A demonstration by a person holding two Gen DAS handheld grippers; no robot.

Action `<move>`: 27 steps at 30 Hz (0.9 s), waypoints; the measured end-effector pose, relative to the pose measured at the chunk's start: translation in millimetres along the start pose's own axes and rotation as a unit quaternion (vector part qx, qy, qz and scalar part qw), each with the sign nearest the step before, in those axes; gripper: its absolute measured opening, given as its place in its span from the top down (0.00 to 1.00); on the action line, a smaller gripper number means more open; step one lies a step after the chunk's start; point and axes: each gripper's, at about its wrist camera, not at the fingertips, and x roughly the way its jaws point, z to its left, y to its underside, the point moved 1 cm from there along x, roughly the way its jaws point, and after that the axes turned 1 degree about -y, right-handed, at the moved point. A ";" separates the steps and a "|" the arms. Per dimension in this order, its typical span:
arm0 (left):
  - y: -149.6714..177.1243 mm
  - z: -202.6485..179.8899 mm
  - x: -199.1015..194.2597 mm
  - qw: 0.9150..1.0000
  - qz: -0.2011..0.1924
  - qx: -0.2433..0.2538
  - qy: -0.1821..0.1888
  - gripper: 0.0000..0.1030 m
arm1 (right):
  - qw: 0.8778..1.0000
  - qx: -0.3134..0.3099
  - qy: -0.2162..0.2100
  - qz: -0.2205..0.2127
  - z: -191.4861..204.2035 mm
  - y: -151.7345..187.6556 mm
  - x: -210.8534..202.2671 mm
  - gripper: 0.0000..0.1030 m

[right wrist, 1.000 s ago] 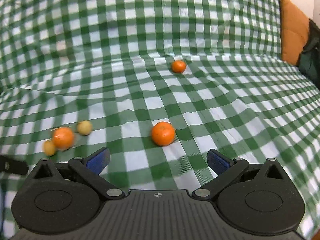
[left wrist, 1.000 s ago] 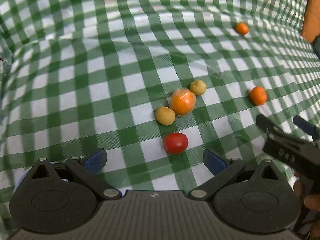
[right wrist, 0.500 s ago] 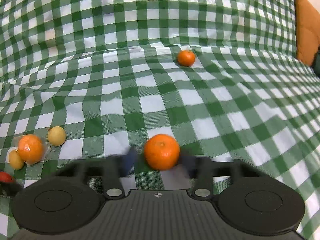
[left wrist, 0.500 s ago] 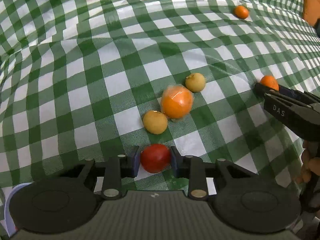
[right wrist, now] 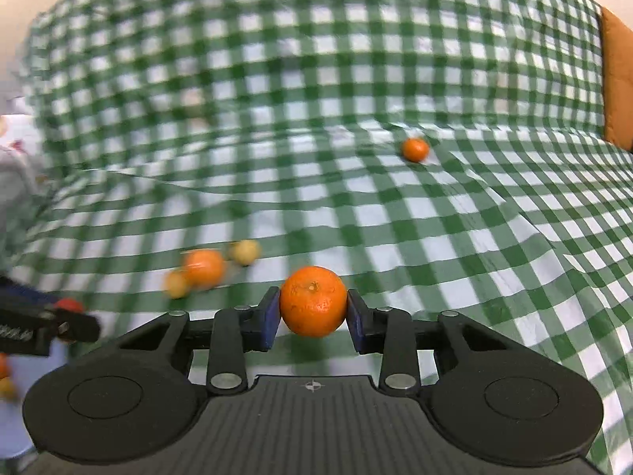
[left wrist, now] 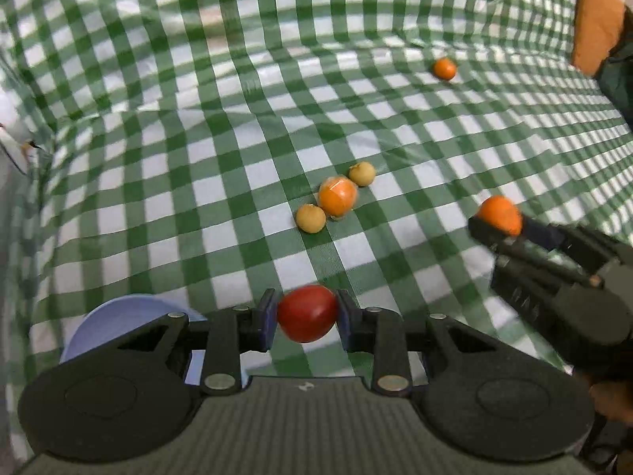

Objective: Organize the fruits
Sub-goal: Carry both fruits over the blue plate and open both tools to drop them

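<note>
A red tomato (left wrist: pixel 307 313) is clamped between the blue pads (left wrist: pixel 266 318) of the left gripper (left wrist: pixel 304 316), its fingers drawn in narrowly against the fruit's sides, which is held clear of the green-checked cloth (left wrist: pixel 198 158). Just behind the gripper's left finger, the rim of a pale blue bowl (left wrist: pixel 107 318) is seen. Ahead of the fingers and slightly to the right, a wrapped orange (left wrist: pixel 337 196) is flanked by two small yellow fruits (left wrist: pixel 311 218), one just beside it on either side. Far ahead to the right, a lone mandarin (left wrist: pixel 444 68) is left on the cloth.

A mandarin orange (right wrist: pixel 313 301) is gripped between the pads of the right gripper (right wrist: pixel 313 312), fingers closed on its sides and the fruit raised off the cloth. The same cluster is seen, blurred, ahead to its left, and the left gripper's tip with the tomato farther left.
</note>
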 end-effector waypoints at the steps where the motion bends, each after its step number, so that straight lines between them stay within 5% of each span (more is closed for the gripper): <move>1: 4.0 2.1 -10.2 1.000 -0.002 -0.003 0.000 0.67 | 1.000 -0.003 -0.007 -0.002 5.7 0.8 -10.5 0.64; 17: 111.6 79.9 -139.8 0.997 -0.015 -0.066 -0.033 0.67 | 0.990 -0.085 -0.114 -0.004 103.8 23.4 -166.9 0.64; 27: 164.1 122.1 -182.6 0.993 -0.025 -0.108 -0.036 0.67 | 0.982 -0.110 -0.153 0.007 161.2 39.4 -215.7 0.64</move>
